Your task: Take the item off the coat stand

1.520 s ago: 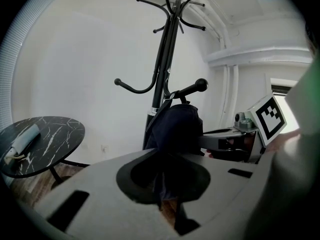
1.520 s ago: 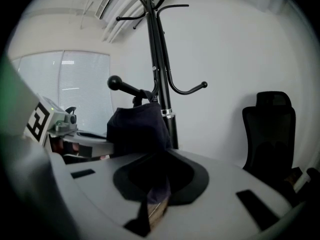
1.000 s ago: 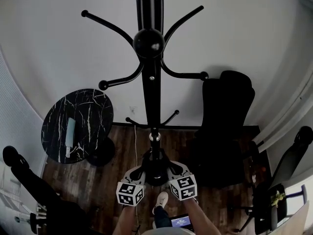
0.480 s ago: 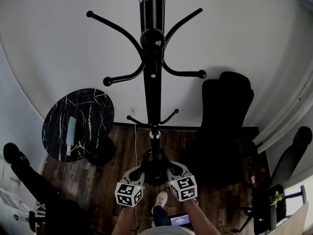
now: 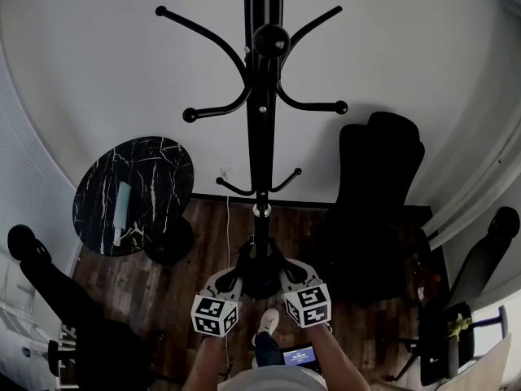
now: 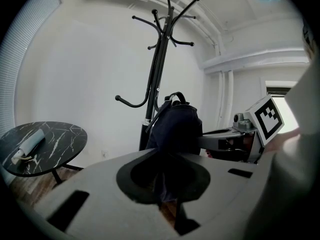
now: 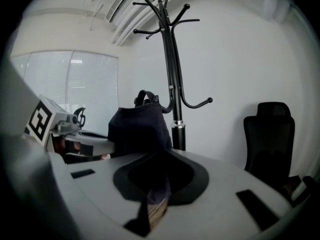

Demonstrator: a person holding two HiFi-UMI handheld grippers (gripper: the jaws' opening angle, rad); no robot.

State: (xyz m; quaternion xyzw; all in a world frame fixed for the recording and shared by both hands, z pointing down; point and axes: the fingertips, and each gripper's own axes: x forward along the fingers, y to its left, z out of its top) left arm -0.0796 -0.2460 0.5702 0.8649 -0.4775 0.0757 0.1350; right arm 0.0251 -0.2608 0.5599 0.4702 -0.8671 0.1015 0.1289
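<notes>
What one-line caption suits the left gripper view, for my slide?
Left tool and right tool pinch a dark bag before the black coat stand.

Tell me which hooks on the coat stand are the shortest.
The small pair low on the pole, just above the silver collar. Every hook higher up is longer and sweeps out in a wide curve.

1. Coat stand [image 5: 261, 137] stands centre, close before the wall [image 5: 122, 80].
2. Round table [image 5: 155, 169] left of it, with a rolled item [image 5: 122, 210] on top.
3. Office chair [image 5: 378, 194] right of the stand.
4. Bag [image 6: 175, 126] before the pole, between left gripper [image 5: 232, 277] and right gripper [image 5: 286, 274].
</notes>
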